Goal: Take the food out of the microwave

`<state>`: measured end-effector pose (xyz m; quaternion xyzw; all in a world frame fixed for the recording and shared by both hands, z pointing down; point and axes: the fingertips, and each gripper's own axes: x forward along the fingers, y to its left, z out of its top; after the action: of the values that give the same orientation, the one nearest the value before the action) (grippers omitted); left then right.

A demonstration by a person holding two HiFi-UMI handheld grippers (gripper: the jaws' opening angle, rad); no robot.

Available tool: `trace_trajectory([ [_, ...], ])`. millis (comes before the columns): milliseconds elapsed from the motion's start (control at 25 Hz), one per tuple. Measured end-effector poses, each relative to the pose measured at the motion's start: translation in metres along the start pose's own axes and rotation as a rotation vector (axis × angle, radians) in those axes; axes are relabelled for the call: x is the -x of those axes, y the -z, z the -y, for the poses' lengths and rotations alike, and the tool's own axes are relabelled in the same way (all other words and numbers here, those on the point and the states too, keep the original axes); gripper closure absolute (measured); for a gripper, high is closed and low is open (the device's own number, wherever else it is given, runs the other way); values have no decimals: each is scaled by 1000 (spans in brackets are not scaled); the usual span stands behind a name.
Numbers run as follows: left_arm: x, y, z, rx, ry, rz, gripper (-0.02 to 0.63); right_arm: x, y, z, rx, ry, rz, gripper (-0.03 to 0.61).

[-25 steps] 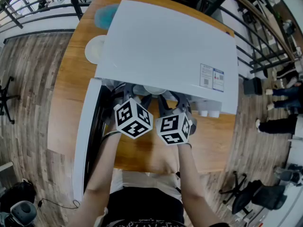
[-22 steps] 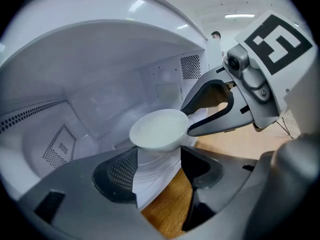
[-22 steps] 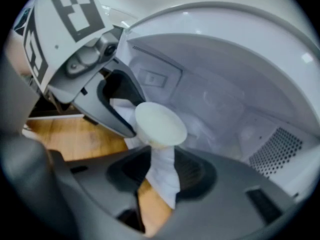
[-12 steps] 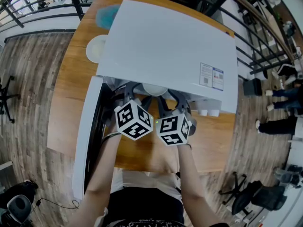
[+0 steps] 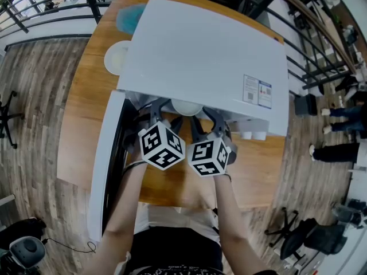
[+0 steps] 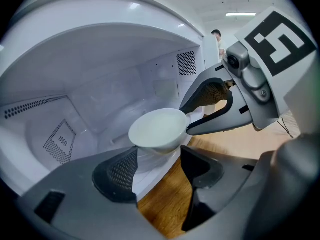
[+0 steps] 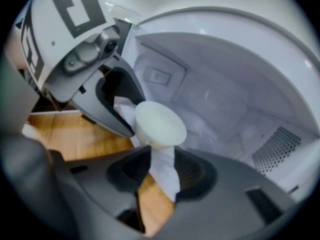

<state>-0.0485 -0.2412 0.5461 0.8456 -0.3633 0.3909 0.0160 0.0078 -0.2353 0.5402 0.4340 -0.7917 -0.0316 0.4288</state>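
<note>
A white bowl (image 5: 187, 106) hangs at the mouth of the open white microwave (image 5: 200, 56), just under its front edge. My left gripper (image 5: 163, 112) holds the bowl's left side and my right gripper (image 5: 207, 116) its right side. In the right gripper view a folded white cloth (image 7: 165, 171) is pinched in my right gripper (image 7: 160, 170) and runs up under the bowl (image 7: 160, 123). Another cloth sits at the left gripper (image 7: 125, 111). In the left gripper view the bowl (image 6: 159, 129) floats above the oven floor, with the right gripper (image 6: 192, 126) at its rim. What the bowl holds is not visible.
The microwave door (image 5: 106, 165) stands swung open on the left, beside my left forearm. The microwave sits on a wooden table (image 5: 86, 107). A white plate (image 5: 114, 57) lies behind the microwave's left corner. Two small white cups (image 5: 252, 136) stand under its right front.
Slightly more of the bowl shows below the microwave's front edge. Both grippers have hardly moved.
</note>
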Motion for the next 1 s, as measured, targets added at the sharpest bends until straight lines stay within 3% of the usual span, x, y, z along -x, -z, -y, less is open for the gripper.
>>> trace_trajectory([
  [1000,20,2,25,-25,-63,17,317,26,10,-12,39,24,37,420],
])
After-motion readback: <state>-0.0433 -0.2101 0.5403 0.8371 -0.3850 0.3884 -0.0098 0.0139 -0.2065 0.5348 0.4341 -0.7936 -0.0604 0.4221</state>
